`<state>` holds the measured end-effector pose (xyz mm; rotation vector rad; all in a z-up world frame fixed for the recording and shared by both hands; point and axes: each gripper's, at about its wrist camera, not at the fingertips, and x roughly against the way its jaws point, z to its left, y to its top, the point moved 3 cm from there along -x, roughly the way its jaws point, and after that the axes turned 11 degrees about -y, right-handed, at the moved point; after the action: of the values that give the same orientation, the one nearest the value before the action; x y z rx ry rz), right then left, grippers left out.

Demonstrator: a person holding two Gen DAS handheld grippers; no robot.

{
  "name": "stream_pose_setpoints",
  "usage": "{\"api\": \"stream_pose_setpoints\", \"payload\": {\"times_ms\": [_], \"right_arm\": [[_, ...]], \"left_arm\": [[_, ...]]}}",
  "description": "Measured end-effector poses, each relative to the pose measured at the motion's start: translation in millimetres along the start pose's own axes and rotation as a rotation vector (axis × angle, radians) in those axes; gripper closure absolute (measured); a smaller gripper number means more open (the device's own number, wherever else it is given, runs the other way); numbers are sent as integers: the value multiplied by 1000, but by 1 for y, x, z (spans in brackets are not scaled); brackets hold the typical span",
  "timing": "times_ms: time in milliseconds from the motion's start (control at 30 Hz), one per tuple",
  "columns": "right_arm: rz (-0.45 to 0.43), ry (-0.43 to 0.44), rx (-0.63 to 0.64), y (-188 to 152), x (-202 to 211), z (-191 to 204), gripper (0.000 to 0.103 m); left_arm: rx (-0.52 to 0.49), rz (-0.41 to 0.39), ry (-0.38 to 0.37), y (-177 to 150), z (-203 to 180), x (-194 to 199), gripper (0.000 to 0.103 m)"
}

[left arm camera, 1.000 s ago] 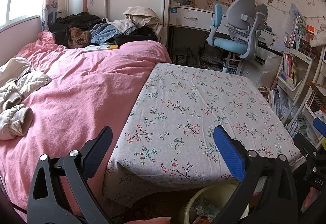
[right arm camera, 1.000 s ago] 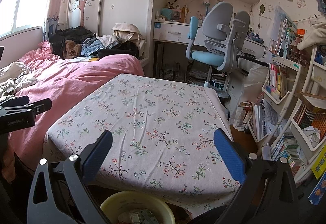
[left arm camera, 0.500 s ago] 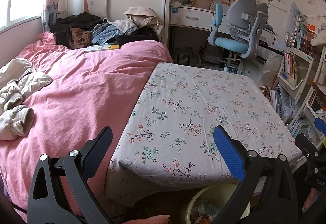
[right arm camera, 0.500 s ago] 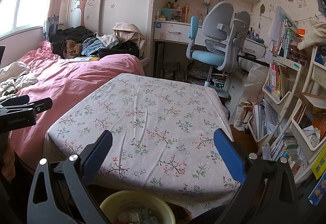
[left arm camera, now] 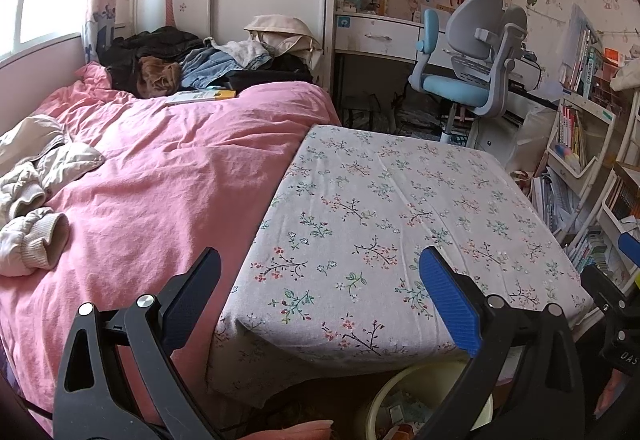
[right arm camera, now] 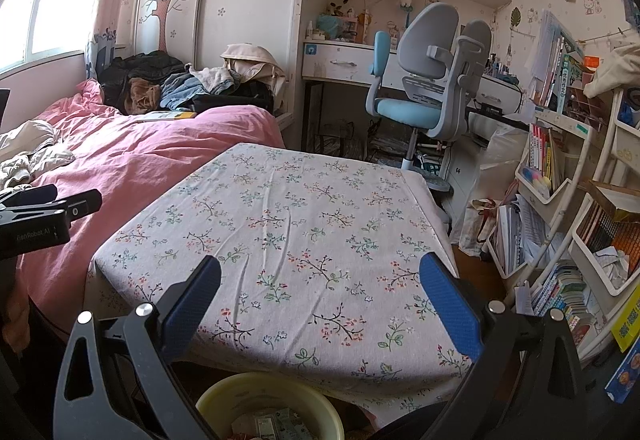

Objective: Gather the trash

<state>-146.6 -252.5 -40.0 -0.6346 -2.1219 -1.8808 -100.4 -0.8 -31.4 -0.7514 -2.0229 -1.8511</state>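
A pale yellow bin with scraps of trash inside stands on the floor under the near edge of a table in a floral cloth. It also shows partly in the left wrist view as the bin. My left gripper hangs open over the table's near left corner, nothing between its blue pads. My right gripper is open above the table's near edge and the bin, holding nothing. No loose trash shows on the cloth.
A bed with a pink cover lies left of the table, with clothes and a book on it. A grey-and-blue desk chair and a desk stand behind. Crowded bookshelves line the right side.
Both views have barely shifted; the left wrist view has drifted slightly, the table sitting a little further right. Both grippers stay open and empty.
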Motion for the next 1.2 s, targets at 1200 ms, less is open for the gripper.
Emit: {"api": "stream_pose_setpoints", "payload": {"times_ms": [1200], "right_arm": [[5, 0, 10, -4, 3, 4, 8]], "left_arm": [[0, 1, -1, 0, 0, 0, 7]]}}
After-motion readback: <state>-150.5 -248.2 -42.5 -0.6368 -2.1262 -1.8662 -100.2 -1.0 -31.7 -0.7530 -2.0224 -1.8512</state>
